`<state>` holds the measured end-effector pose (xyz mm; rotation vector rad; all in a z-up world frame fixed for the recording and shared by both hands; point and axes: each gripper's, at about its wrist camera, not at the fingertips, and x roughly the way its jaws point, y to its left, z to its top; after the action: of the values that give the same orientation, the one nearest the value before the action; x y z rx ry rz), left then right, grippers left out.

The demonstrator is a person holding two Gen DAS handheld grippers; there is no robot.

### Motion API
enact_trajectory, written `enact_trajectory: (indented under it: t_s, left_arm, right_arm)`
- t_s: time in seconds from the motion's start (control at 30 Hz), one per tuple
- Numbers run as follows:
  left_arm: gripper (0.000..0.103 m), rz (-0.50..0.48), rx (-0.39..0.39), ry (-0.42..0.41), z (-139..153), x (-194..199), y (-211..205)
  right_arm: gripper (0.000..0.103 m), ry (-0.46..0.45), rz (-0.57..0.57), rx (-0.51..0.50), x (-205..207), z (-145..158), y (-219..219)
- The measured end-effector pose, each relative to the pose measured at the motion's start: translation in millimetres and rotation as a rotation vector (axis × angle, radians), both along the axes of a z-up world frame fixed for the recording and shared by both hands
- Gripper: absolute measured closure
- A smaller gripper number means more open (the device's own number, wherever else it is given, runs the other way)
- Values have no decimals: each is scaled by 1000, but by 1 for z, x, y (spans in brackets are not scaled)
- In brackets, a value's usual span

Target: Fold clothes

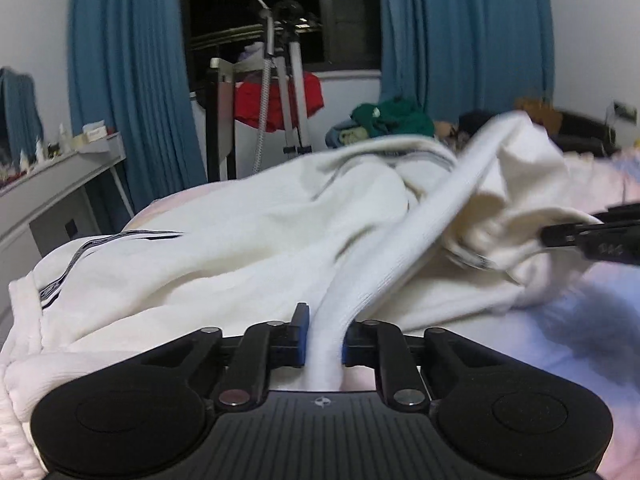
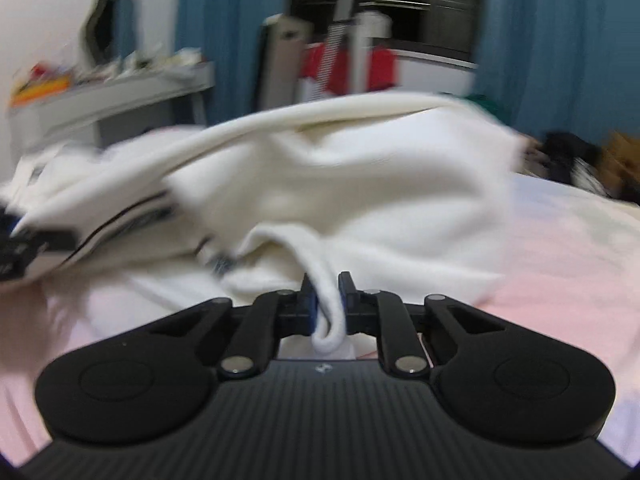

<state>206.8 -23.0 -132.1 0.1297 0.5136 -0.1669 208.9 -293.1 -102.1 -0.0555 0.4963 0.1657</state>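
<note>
Left wrist: left tongs [image 1: 325,336] clamped on the ribbed hem of a white garment [image 1: 248,236] spread over the bed [image 1: 560,344]; bare sheet to the right. Right wrist: right tongs [image 2: 329,300] pinching another garment edge; bare pink sheet right, blurred.

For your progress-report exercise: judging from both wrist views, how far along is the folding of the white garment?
Early stage. Done: both grips are made; the left gripper and right gripper are each shut on the white garment's ribbed edge. In hand: that edge is lifted off the bed, strung between them. Left: no neat fold shows; the garment is still rumpled, and the green clothes behind lie unfolded.
</note>
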Motion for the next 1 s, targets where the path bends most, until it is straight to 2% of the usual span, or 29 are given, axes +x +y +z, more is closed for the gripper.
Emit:
enact_trajectory:
  t_s: [0.27,0.37,0.47,0.57,0.67,0.73,0.83,1.0]
  left_arm:
    - [91,-42,-25,12,32,-38,18]
    - [91,-62,-39,22,38,-48,27]
    - [90,-92,-26,25,38,-56,28]
    - [90,-103,-3,35,30,-55,24]
    - [90,-99,17,44,24,-53,19]
    - [90,-98,38,47,22,-53,15]
    - [90,-103,74,53,19,-55,10]
    - [90,-83,104,72,17,-50,4]
  right_arm:
    - [90,-58,-441,130,-36,40,-122]
    - [90,-58,-492,205,-49,43,-172]
    - [90,-19,-469,241,-70,37,-192]
    - [90,-21,-380,260,-90,37,-182]
    - [89,-59,-289,271,-115,55,-168]
    - [89,-110,-219,241,-134,67,-159]
    - [90,-151,-167,200,-161,70,-152]
    - [90,-190,-109,217,-192,63,-158]
